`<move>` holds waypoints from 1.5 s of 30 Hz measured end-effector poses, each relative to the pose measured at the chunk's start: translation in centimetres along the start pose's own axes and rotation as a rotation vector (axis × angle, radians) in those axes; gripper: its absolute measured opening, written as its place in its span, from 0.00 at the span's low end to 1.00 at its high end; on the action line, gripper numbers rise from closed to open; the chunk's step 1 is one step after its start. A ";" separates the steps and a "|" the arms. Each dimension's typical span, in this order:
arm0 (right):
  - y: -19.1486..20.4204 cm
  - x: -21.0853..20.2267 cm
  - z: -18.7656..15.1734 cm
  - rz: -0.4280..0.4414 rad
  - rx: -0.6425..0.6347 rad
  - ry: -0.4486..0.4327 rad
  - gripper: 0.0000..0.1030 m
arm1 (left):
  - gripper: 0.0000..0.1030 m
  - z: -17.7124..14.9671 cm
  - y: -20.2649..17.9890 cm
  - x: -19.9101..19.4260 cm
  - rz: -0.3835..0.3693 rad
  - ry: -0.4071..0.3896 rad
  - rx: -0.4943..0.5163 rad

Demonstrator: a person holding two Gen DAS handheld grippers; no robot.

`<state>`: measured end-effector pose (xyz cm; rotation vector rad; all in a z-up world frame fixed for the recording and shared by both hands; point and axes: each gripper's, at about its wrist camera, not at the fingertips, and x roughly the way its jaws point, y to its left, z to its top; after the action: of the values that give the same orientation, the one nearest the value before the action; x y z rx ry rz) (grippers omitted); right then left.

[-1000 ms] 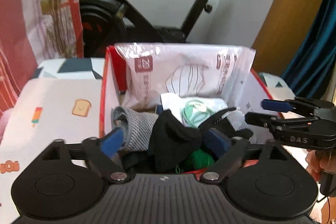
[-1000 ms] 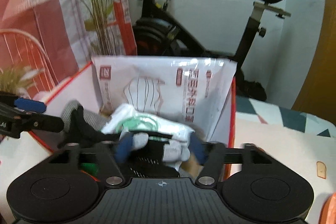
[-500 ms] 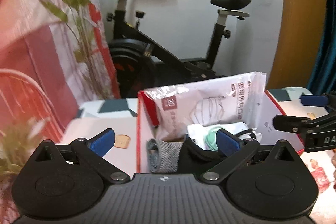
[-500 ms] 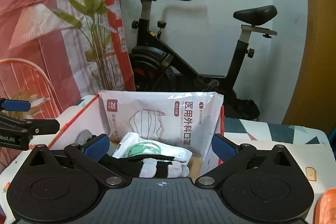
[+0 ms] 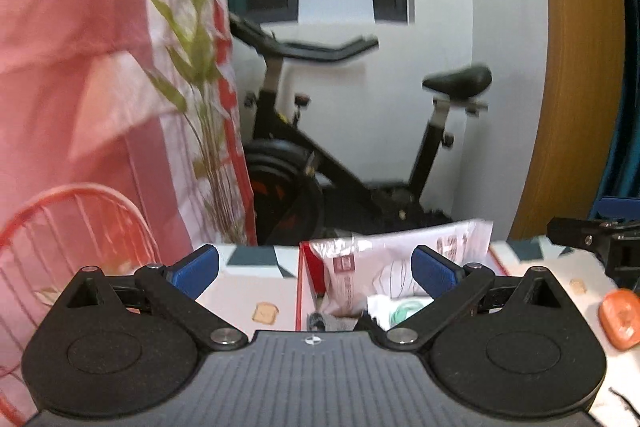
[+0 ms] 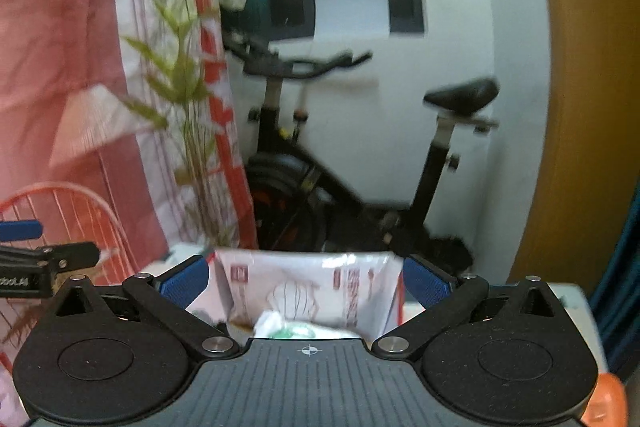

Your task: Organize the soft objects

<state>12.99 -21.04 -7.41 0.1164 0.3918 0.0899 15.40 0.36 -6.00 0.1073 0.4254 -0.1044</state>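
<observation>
A red-and-white box (image 5: 306, 283) stands on the patterned table. It holds a clear pack of face masks (image 5: 384, 267) upright at its back, a grey rolled sock (image 5: 324, 321) and a white pack with green inside (image 5: 394, 309). My left gripper (image 5: 316, 269) is open and empty, raised and pulled back from the box. My right gripper (image 6: 306, 279) is open and empty too, with the mask pack (image 6: 312, 291) and the white pack (image 6: 288, 327) low between its fingers. The other gripper shows at each view's edge.
An exercise bike (image 5: 360, 155) stands behind the table. A plant (image 5: 200, 107) and pink curtain are at the left, with a red wire chair (image 5: 76, 227) below. An orange object (image 5: 620, 311) lies on the table at the right. A wooden door is at the right.
Both grippers opened, let go of the soft items in the box, and lifted up and back. The box now sits low in both views.
</observation>
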 end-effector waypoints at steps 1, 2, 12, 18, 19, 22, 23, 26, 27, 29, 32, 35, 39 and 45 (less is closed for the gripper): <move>0.1 -1.0 0.5 -0.005 -0.003 -0.021 1.00 | 1.00 0.3 0.1 -1.0 0.001 -0.013 -0.008; 0.4 -2.2 1.0 -0.009 -0.006 -0.044 1.00 | 1.00 0.6 0.2 -2.1 0.003 -0.027 -0.015; 3.4 -12.6 3.7 -0.008 -0.023 -0.179 1.00 | 1.00 2.7 0.2 -13.5 0.058 -0.195 -0.036; 5.3 -16.3 4.0 0.010 -0.027 -0.222 1.00 | 1.00 3.0 0.5 -17.2 0.075 -0.249 -0.048; 5.3 -16.8 3.9 0.010 -0.022 -0.230 1.00 | 1.00 3.0 0.5 -17.6 0.080 -0.253 -0.042; 5.3 -17.7 3.8 0.006 -0.018 -0.238 1.00 | 1.00 2.8 0.3 -18.2 0.079 -0.247 -0.039; 5.3 -17.8 3.7 0.005 -0.019 -0.236 1.00 | 1.00 2.8 0.2 -18.3 0.079 -0.245 -0.039; 5.2 -17.9 3.5 -0.005 -0.024 -0.229 1.00 | 1.00 2.4 0.3 -19.0 0.085 -0.242 -0.044; 5.2 -17.9 3.5 -0.008 -0.025 -0.227 1.00 | 1.00 2.3 0.4 -18.9 0.087 -0.241 -0.048; 5.2 -17.8 3.5 -0.013 -0.027 -0.226 1.00 | 1.00 2.3 0.4 -18.9 0.089 -0.236 -0.050; 5.1 -17.8 3.3 -0.029 -0.029 -0.226 1.00 | 1.00 2.1 0.2 -18.6 0.087 -0.228 -0.046; 4.9 -17.5 3.1 -0.036 -0.021 -0.223 1.00 | 1.00 1.9 0.0 -18.5 0.087 -0.226 -0.035; 4.7 -17.4 3.0 -0.045 -0.019 -0.221 1.00 | 1.00 1.7 0.1 -18.3 0.087 -0.224 -0.036; 4.7 -17.4 2.9 -0.044 -0.018 -0.221 1.00 | 1.00 1.7 0.3 -17.9 0.081 -0.221 -0.034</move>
<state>-2.20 -18.58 2.36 0.0984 0.1730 0.0367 -0.11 1.89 3.07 0.0780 0.2013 -0.0289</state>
